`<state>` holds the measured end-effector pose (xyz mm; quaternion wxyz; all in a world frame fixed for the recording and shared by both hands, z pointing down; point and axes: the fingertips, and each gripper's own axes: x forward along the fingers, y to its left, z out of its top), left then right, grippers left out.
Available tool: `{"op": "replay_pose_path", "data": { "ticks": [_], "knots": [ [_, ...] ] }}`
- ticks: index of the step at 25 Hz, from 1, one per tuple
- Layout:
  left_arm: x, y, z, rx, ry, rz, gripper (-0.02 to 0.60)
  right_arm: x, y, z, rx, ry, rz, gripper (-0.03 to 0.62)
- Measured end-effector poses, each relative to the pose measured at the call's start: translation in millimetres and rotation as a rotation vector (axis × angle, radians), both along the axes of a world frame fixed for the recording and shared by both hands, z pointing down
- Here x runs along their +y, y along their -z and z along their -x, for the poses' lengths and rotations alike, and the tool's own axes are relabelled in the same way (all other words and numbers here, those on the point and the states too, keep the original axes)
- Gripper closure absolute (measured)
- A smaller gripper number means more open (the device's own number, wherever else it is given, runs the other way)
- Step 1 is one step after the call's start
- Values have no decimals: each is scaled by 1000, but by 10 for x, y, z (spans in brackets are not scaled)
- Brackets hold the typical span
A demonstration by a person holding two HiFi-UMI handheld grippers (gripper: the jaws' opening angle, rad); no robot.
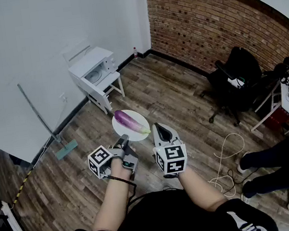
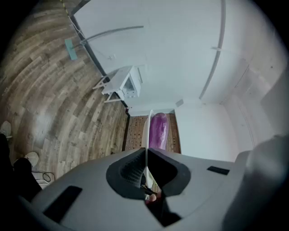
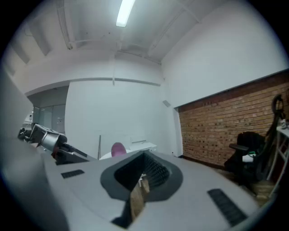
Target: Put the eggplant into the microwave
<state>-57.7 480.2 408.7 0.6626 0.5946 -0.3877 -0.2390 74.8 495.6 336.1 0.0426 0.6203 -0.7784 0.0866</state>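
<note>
One eggplant (image 1: 128, 120) on a white plate (image 1: 138, 117), frame centre, long axis upper left to lower right, stem lower right, left gripper (image 1: 123, 140) pinching the plate's rim, right gripper (image 1: 160, 130) pressed together, its own view hiding most of the eggplant.

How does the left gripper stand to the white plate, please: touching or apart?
Touching. In the left gripper view the left gripper has its jaws closed on the white plate, whose rim shows edge-on between them, with the eggplant lying on it beyond.

Glossy, smooth purple skin on eggplant (image 1: 128, 121). Smooth white plate (image 1: 121, 130), slight sheen. Matt wood-plank floor (image 1: 173, 95). Rough red-brick wall (image 1: 211, 19) at 1 o'clock.
</note>
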Motion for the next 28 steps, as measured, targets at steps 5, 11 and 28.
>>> {"op": "replay_pose_path", "data": {
  "ticks": [5,11,28],
  "knots": [
    [-102,-34,-162,-1,17,6,566,-102,-9,-209,-21,3,-20,585],
    [-246,-73,-422,6,46,7,566,-249,-60,-489,5,29,-13,585],
    [-1222,-341,-767,41,36,35,566,-1117,-379,-901,-8,16,46,585]
  ]
}}
